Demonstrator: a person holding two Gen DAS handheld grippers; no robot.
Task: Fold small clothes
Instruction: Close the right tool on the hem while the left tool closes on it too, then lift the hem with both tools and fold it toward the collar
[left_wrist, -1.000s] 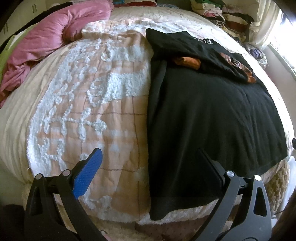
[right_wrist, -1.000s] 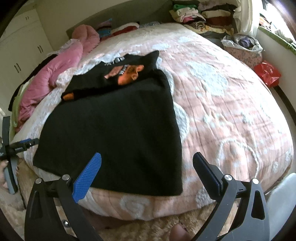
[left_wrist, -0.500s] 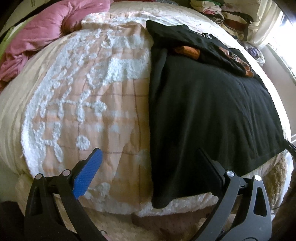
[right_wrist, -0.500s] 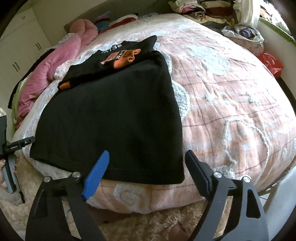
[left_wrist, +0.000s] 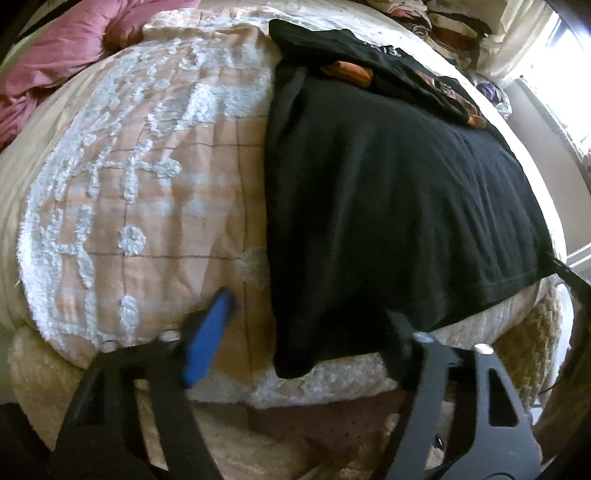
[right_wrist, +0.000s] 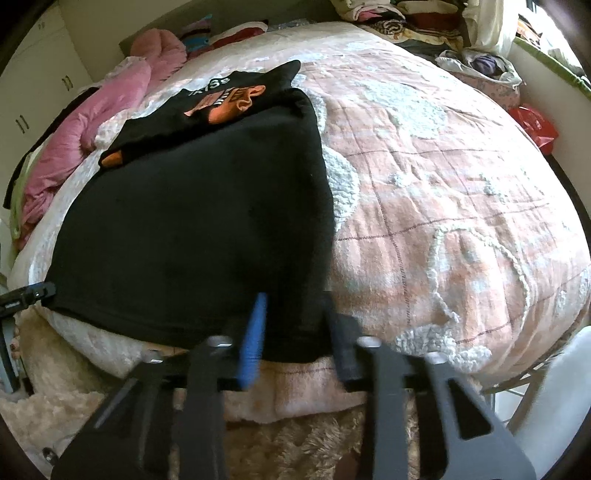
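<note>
**Both grippers at the near hem of the black shirt, jaws closing**

The black T-shirt (left_wrist: 388, 206) lay flat on the pink quilted bedspread (left_wrist: 166, 206), hem toward the cameras and hanging slightly over the near edge of the bed. Its upper part was folded back on itself at the far end, showing an orange printed graphic (right_wrist: 229, 103) and some white lettering.

Left gripper (left_wrist: 306, 328): jaws were closing, not yet together. The blue-padded finger (left_wrist: 208, 338) sat over bare bedspread just left of the shirt's near-left corner; the black finger overlapped the hem on the other side. The corner of the shirt lay between the two fingers. The pads did not appear to be pressing on the cloth yet. Motion blur on both fingers.

Right gripper (right_wrist: 295, 328): jaws were closing, with a narrow gap left between them. The near-right corner of the shirt's hem filled that gap, blue pad (right_wrist: 253, 338) on the left and black pad on the right. I could not tell from the blurred view whether the pads were actually squeezing the fabric.

Surroundings: a pink duvet (right_wrist: 107, 129) was bunched along the far-left side of the bed. Stacked folded clothes (right_wrist: 399, 14) stood beyond the head of the bed. A red bag (right_wrist: 533, 125) sat by the wall on the right. A shaggy beige rug (right_wrist: 295, 435) covered the floor below the bed edge.
</note>
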